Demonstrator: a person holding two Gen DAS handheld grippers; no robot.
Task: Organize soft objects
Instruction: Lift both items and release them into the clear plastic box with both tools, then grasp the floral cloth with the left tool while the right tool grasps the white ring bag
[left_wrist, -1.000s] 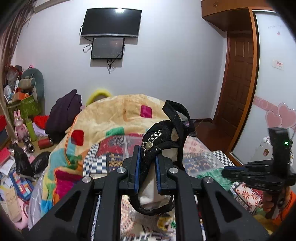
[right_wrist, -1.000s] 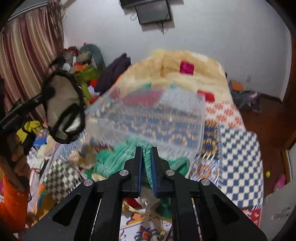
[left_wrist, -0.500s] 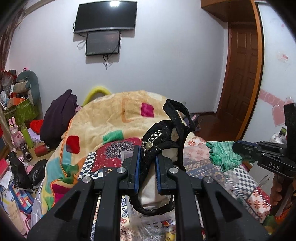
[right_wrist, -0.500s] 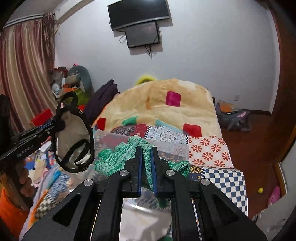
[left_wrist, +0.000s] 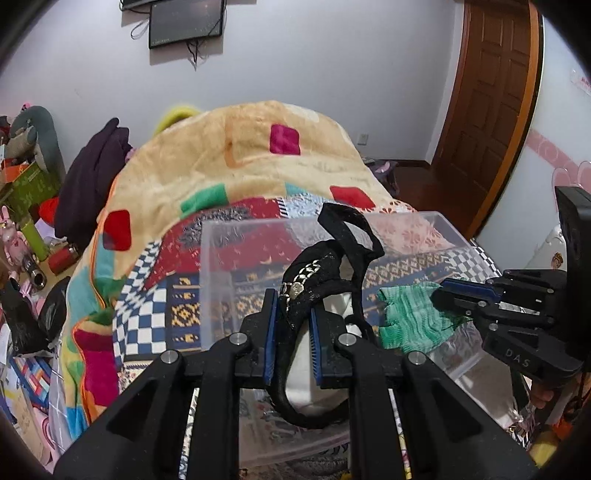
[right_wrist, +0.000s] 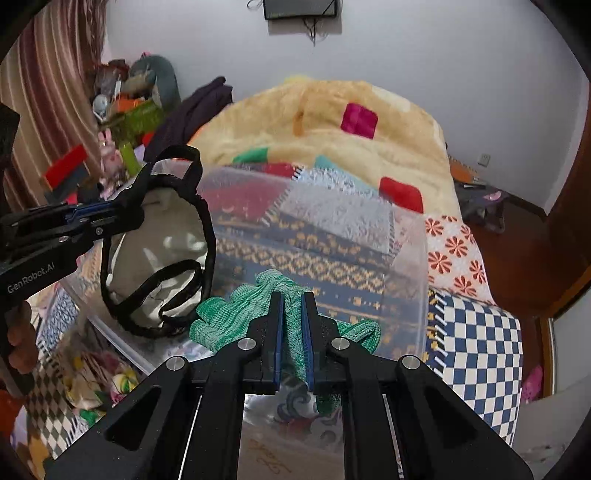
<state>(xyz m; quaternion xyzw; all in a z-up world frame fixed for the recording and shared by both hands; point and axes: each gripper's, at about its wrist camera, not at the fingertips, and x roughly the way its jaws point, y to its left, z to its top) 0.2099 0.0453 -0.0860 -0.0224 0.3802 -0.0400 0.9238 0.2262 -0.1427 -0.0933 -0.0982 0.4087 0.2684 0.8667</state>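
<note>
Over the clear plastic bin on the bed, left gripper is clamped on a black-trimmed cream bag, right gripper pinching a green knit glove alongside.

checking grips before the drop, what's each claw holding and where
Left claw: black-trimmed cream fabric pouch, pinched at its black chain-decorated edge. Right claw: green knitted glove, pinched mid-body.

Bed: covered in a bright patchwork quilt with checks and flowers.
Blanket: a big, fluffy yellow one with colored squares, piled at the far end.
Clear plastic box: sits on the quilt.
</note>
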